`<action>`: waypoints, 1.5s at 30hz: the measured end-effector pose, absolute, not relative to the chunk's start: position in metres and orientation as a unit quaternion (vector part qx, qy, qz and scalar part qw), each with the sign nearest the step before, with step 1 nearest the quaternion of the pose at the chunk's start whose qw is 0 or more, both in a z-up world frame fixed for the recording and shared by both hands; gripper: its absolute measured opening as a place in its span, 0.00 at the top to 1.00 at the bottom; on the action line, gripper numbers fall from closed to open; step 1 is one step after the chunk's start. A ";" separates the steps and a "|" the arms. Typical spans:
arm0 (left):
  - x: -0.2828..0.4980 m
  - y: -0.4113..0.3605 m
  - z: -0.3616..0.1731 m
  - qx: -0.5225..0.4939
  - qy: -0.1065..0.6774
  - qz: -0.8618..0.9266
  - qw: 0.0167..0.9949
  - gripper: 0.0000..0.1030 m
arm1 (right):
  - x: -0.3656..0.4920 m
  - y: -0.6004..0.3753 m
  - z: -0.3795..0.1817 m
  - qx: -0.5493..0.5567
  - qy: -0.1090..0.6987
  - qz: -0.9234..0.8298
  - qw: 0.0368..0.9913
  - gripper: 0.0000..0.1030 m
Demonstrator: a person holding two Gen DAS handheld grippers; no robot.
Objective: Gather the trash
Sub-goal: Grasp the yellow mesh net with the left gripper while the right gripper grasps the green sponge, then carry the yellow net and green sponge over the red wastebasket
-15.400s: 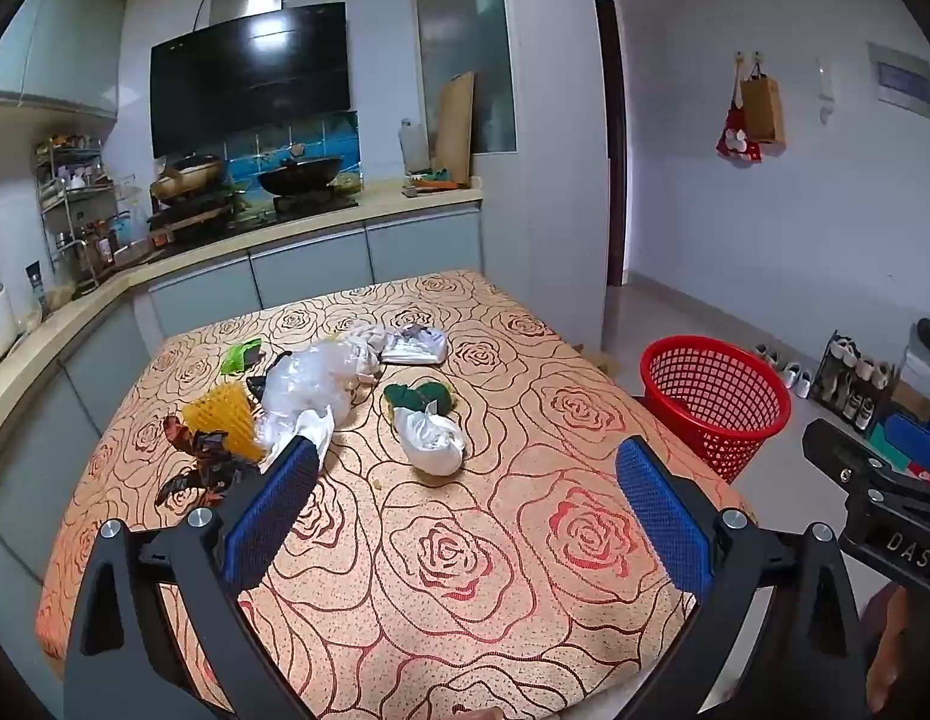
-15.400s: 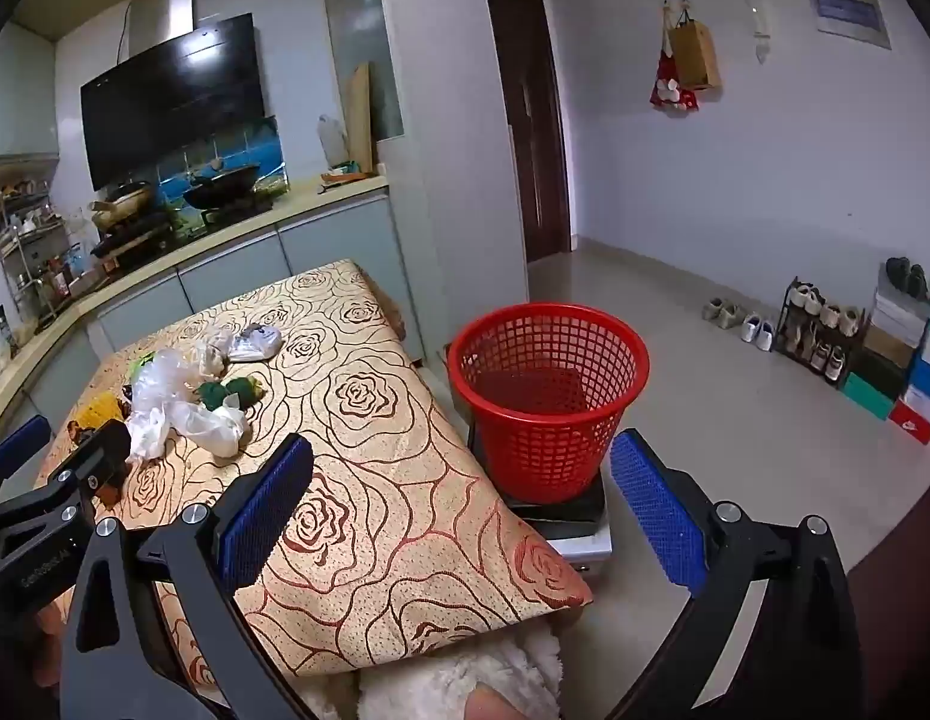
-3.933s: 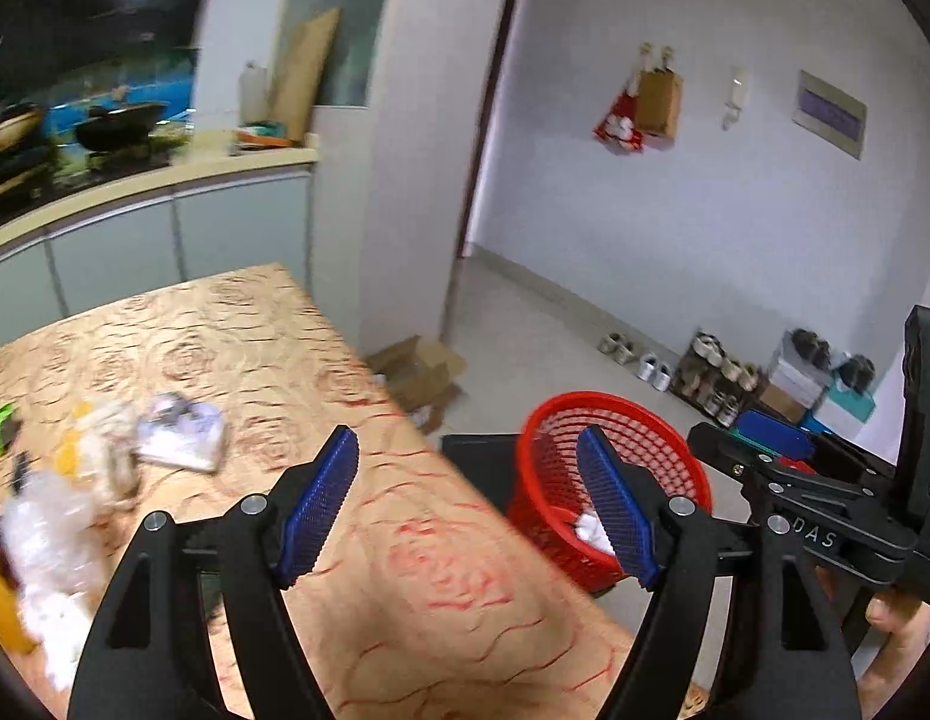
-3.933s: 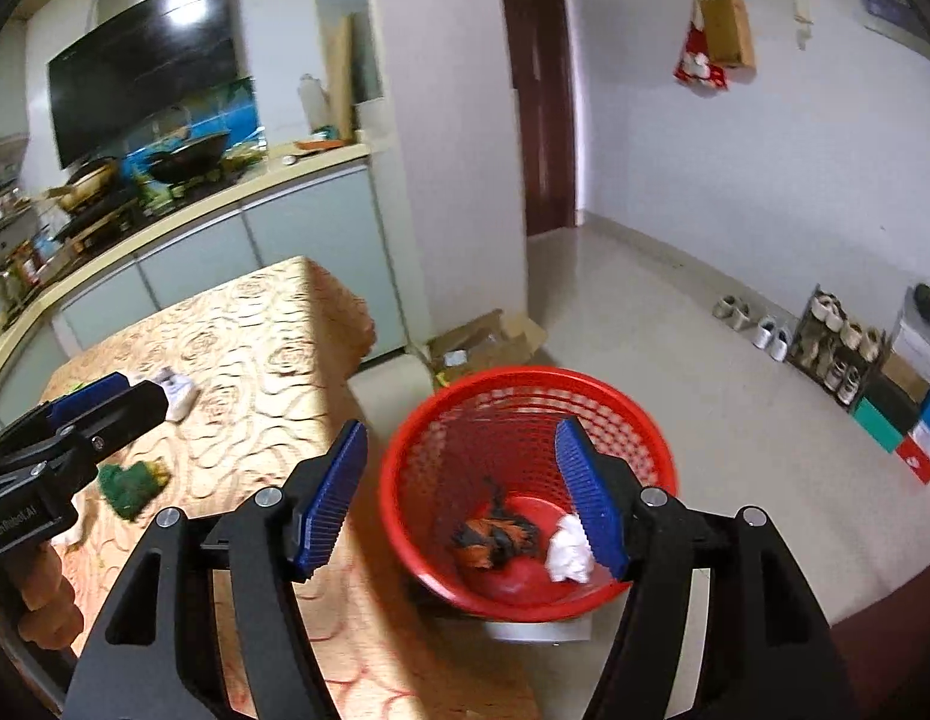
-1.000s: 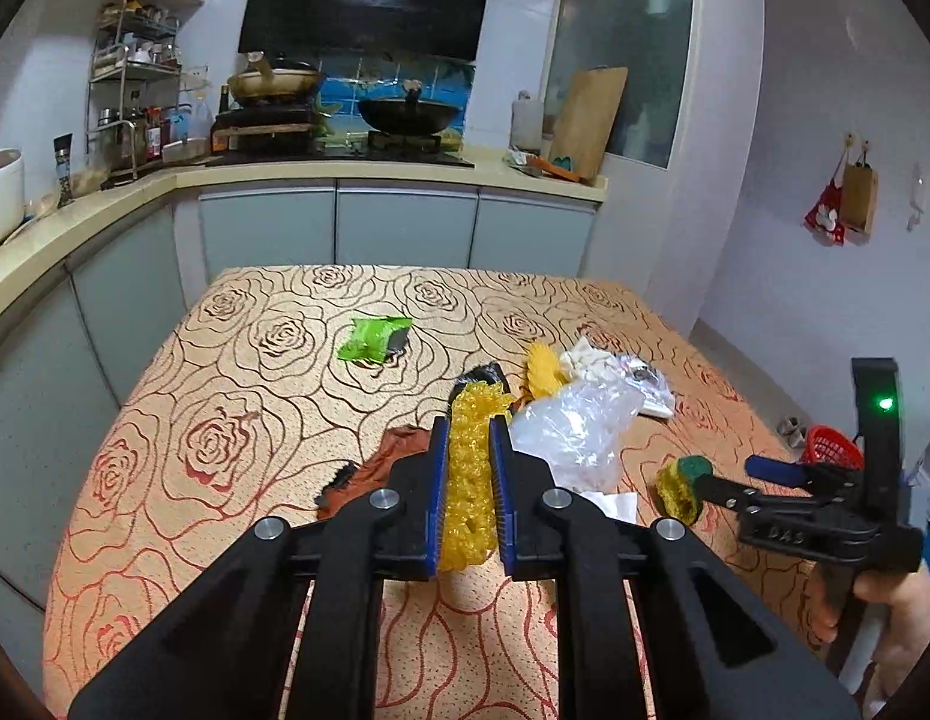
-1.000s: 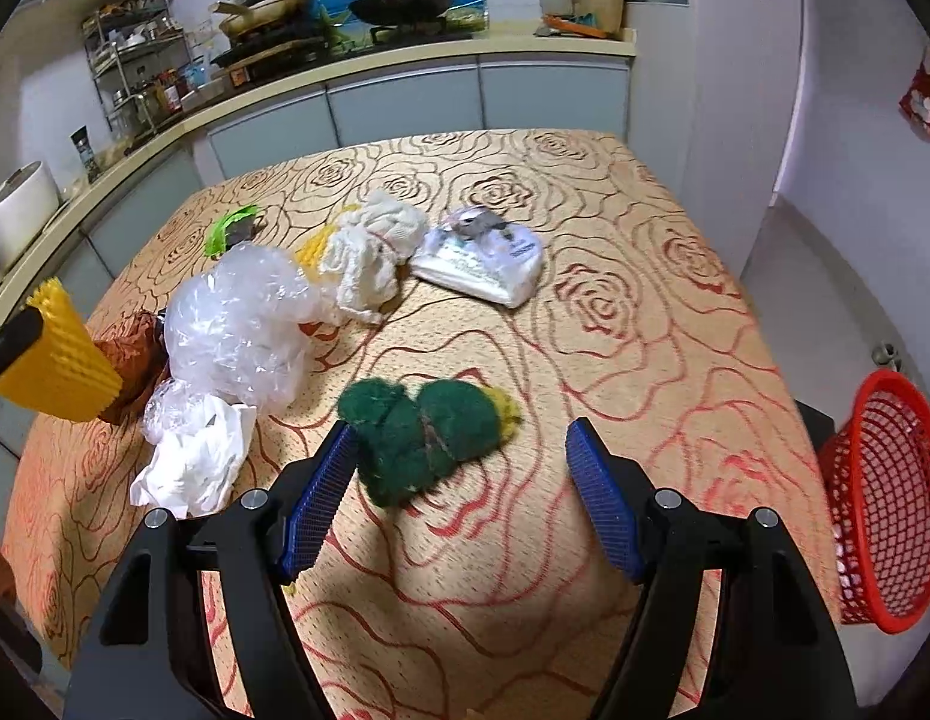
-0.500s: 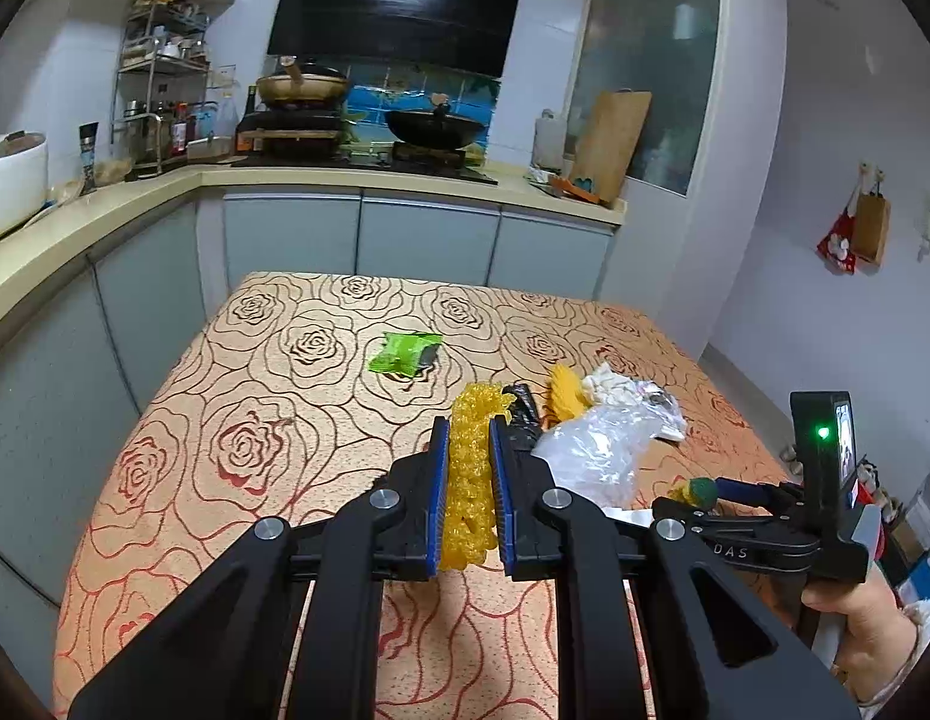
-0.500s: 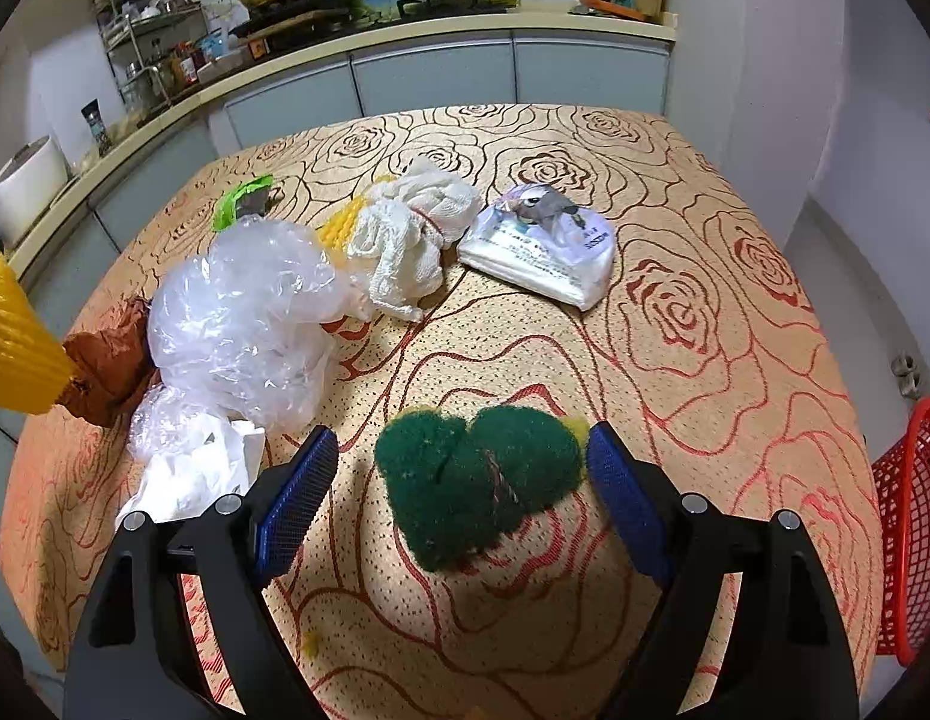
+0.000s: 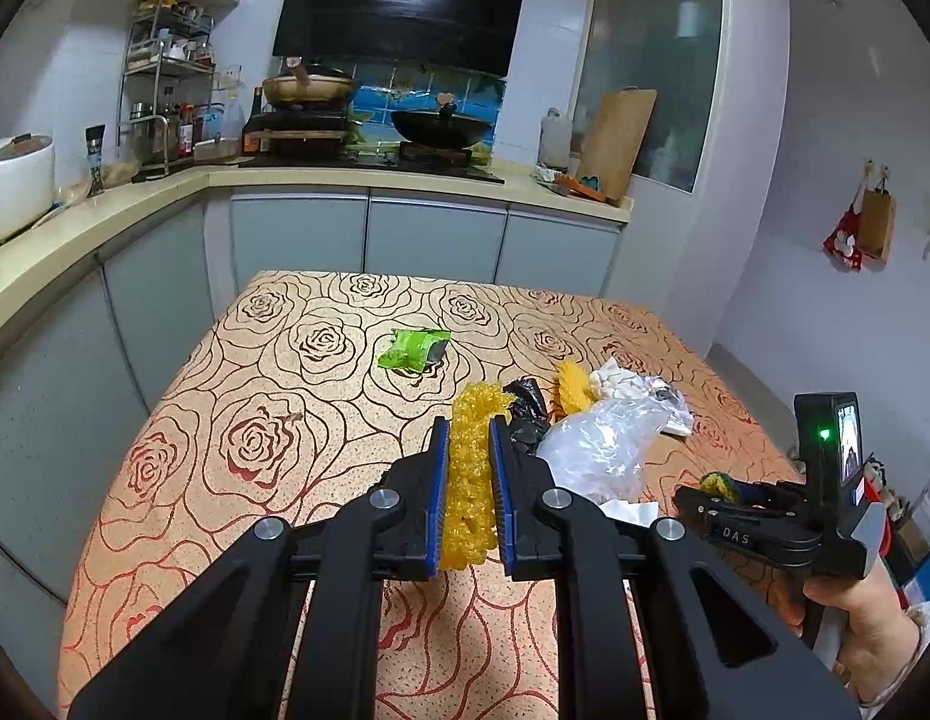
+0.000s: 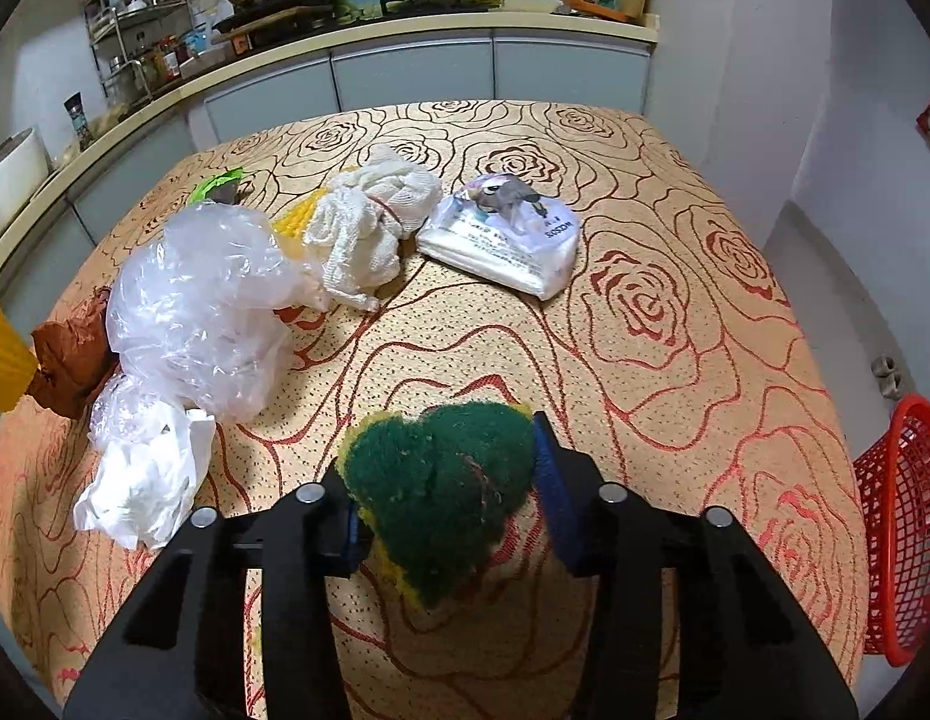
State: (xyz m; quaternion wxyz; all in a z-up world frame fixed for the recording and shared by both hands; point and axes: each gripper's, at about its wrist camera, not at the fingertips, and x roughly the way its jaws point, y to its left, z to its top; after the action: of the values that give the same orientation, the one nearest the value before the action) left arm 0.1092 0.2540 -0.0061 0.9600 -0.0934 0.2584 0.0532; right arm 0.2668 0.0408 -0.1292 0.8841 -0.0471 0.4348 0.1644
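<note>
Since half a second ago the right gripper [image 10: 447, 501] has just been closing onto the green scouring pad [image 10: 444, 480] at lower centre, while the left gripper [image 9: 470, 501] pinches the yellow mesh [image 9: 468, 483]; both should lift straight, keeping pressure, toward the red basket [image 10: 903, 528] at right edge.

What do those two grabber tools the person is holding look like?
Both are black plastic. The left gripper and right gripper each have two angular arms with silver bolts and blue ribbed pads. From the left view, the right tool shows white "DAS" lettering, a small screen and a green light.
</note>
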 end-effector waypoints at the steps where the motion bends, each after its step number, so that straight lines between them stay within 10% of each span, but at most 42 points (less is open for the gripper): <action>1: 0.109 0.253 -0.006 -0.092 0.258 0.053 0.960 0.88 | 0.267 0.039 -0.128 -0.043 0.435 0.165 0.884 0.60; 45: 0.105 0.154 0.053 -0.036 0.197 -0.004 0.980 0.88 | 0.180 -0.052 0.020 0.017 0.254 0.138 0.957 0.60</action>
State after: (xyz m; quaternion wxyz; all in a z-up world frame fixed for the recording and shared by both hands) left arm 0.1047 0.1543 0.0531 0.9798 -0.0360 0.1966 -0.0040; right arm 0.1804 -0.0523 0.0195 0.9570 0.0169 0.2543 0.1383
